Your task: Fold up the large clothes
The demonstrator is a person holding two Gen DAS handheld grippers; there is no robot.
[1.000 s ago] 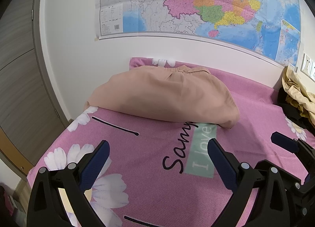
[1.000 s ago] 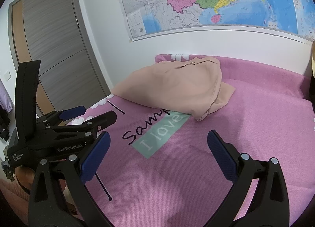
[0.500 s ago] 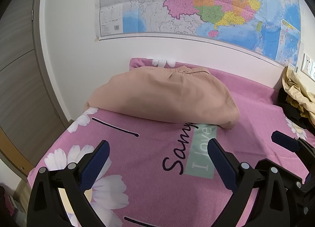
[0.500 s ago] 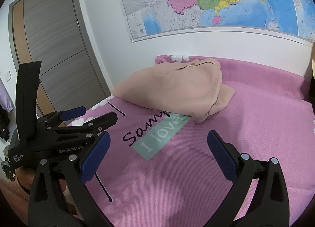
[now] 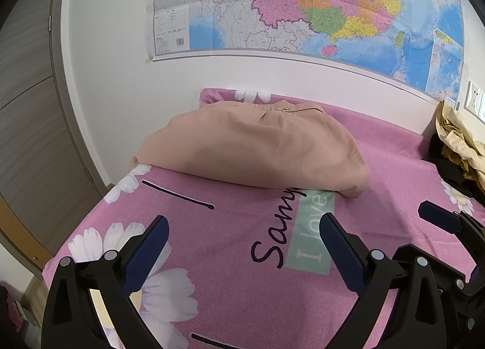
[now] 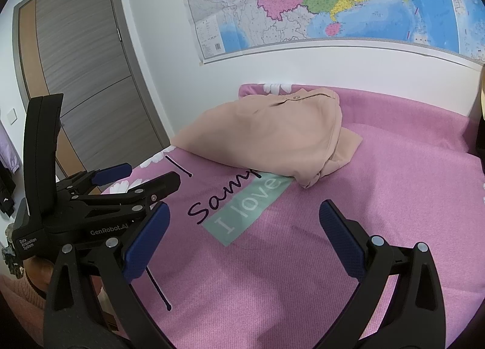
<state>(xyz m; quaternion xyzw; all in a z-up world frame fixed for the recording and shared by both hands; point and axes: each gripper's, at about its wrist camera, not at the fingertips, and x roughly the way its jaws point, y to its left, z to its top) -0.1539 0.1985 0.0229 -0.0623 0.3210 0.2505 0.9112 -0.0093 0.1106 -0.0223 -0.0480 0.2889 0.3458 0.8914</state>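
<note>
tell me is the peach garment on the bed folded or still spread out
Folded. The peach garment lies as a compact layered bundle on the pink bedspread, stacked edges showing at its right side; neither gripper touches it.

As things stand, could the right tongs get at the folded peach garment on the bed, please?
Probably yes. The right tongs are open and empty, and only bare pink bedspread lies between them and the peach garment. The left tongs sit off to the side.

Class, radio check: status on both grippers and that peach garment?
Left gripper open, empty. Right gripper open, empty. Peach garment folded on pink bedsheet, untouched. Path clear.
</note>
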